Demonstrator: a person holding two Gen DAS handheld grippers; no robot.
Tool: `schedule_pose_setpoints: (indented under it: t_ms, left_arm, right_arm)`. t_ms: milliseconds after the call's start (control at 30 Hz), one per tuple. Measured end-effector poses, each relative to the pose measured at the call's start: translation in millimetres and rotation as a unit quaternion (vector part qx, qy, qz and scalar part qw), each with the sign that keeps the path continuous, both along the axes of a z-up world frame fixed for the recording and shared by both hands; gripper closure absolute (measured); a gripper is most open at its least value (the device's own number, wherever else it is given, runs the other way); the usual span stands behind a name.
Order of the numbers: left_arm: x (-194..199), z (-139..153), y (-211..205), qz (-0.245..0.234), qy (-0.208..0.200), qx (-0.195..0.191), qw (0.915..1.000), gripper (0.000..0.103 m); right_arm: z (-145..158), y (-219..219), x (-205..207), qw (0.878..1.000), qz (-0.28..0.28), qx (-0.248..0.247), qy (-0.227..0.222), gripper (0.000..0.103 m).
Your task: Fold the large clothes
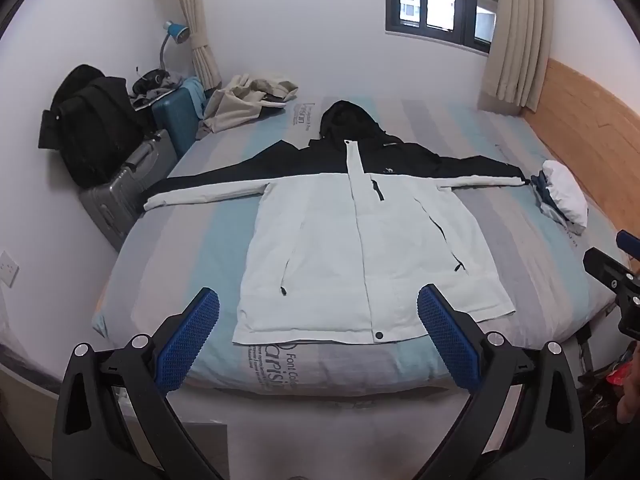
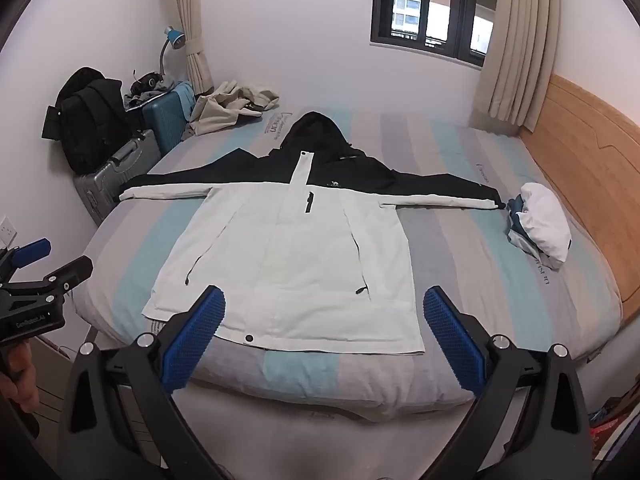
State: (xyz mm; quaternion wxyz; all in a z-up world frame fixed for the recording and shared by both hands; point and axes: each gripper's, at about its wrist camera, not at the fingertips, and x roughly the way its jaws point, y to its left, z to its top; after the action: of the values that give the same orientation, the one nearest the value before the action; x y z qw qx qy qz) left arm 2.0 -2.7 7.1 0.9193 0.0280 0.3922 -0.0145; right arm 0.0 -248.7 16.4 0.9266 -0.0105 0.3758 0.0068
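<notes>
A white jacket with black shoulders and a black hood lies flat, front up, on the striped bed, both sleeves spread out sideways. It also shows in the right wrist view. My left gripper is open and empty, held above the foot of the bed over the jacket's hem. My right gripper is open and empty, also near the hem. Each gripper shows at the edge of the other's view: the right gripper and the left gripper.
A folded white and blue garment lies by the wooden headboard on the right. Beige clothes lie at the far left corner. Suitcases and a black backpack stand along the left wall.
</notes>
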Motion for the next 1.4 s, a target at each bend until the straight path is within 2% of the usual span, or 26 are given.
schedule_pose_setpoints:
  t_ms: [133,400,767,967,1133,1400]
  left_arm:
    - [0,0,-1,-0.005,0.000,0.007,1.0000,0.006]
    - [2,0,2,0.010,0.005,-0.009,0.9999,0.006]
    - [0,2,-4,0.002,-0.009,0.008,0.9999,0.006]
    - [0,3,-8,-0.009,-0.010,-0.001,0.9999,0.006]
    - [-1,1,-12,-0.006,-0.019,0.016,0.9997,0.006]
    - [-3,2,-5,-0.001,-0.031,0.013,0.9994,0.006]
  right_arm:
    - [-1,1,-1,1.000,0.000,-0.003,0.001,0.007]
    - [1,2,0,1.000,0.002,-0.004,0.003,0.007]
    - [0,0,0,1.000,-0.005,-0.003,-0.001,0.007]
    - [1,-4,0,1.000,-0.008,0.000,-0.004,0.007]
    - [3,-2,1,1.000,-0.011,-0.002,-0.013,0.007]
    - [6,5,2,1.000,-0.008,0.003,-0.022,0.007]
